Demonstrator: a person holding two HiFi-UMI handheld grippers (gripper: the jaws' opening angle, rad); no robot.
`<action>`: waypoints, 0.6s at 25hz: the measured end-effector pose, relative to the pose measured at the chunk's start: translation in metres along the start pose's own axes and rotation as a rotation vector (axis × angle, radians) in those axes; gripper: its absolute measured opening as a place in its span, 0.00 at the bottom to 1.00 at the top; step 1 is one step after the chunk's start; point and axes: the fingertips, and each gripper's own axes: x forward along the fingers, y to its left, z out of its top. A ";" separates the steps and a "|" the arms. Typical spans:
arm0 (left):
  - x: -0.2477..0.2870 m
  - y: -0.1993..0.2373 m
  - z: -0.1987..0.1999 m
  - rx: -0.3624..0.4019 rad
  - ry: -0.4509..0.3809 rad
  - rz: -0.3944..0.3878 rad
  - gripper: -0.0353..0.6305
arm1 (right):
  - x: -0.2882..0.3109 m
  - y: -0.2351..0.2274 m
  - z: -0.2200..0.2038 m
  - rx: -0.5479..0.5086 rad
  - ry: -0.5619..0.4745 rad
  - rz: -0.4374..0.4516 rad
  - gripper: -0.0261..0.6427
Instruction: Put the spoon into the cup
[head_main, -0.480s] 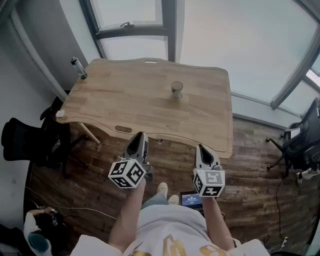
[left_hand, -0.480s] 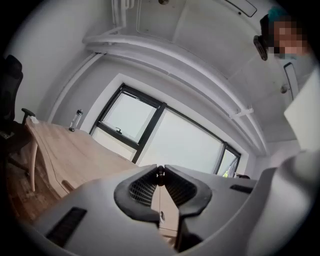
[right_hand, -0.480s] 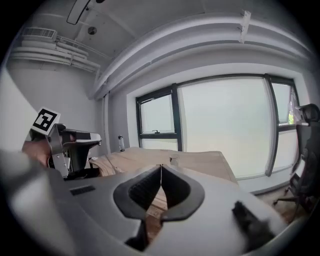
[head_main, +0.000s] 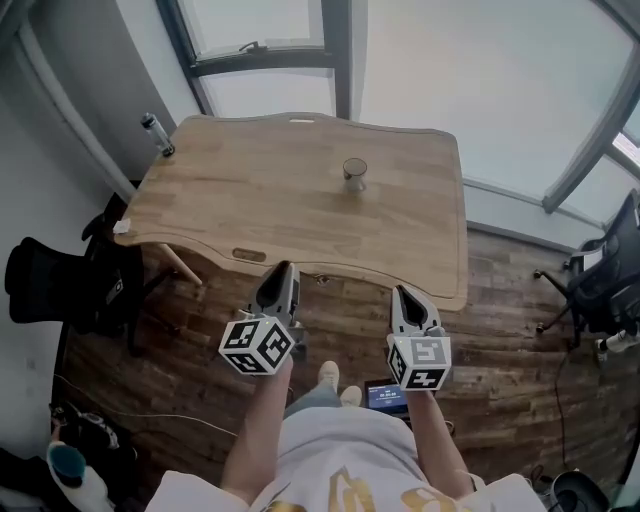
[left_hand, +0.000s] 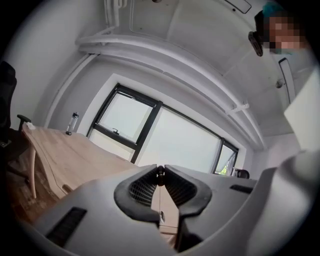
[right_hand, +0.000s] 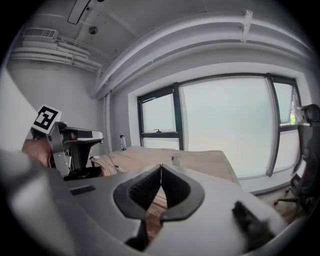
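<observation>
Head view: left hand-held gripper (head_main: 280, 272), right hand-held gripper (head_main: 405, 295) pressed together before bench (head_main: 250, 200) near edge; cup (head_main: 354, 172) toward far edge.

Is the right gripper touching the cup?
No; in the head view the right gripper hangs short of the table, while the cup stands far off on it.

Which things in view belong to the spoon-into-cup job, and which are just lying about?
Job: cup; left gripper and right gripper, jaws shut. No spoon shows.
Lying about: bottle; black chair; small screen on floor.
</observation>
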 end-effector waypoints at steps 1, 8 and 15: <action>0.000 -0.001 0.001 0.006 0.000 -0.001 0.13 | -0.001 0.000 0.000 0.000 0.001 0.000 0.08; -0.004 0.000 -0.001 0.013 0.010 -0.003 0.13 | -0.002 0.002 0.000 -0.010 -0.002 -0.011 0.08; -0.009 0.001 0.005 0.004 -0.004 0.009 0.13 | -0.003 0.007 0.006 -0.020 -0.015 0.006 0.09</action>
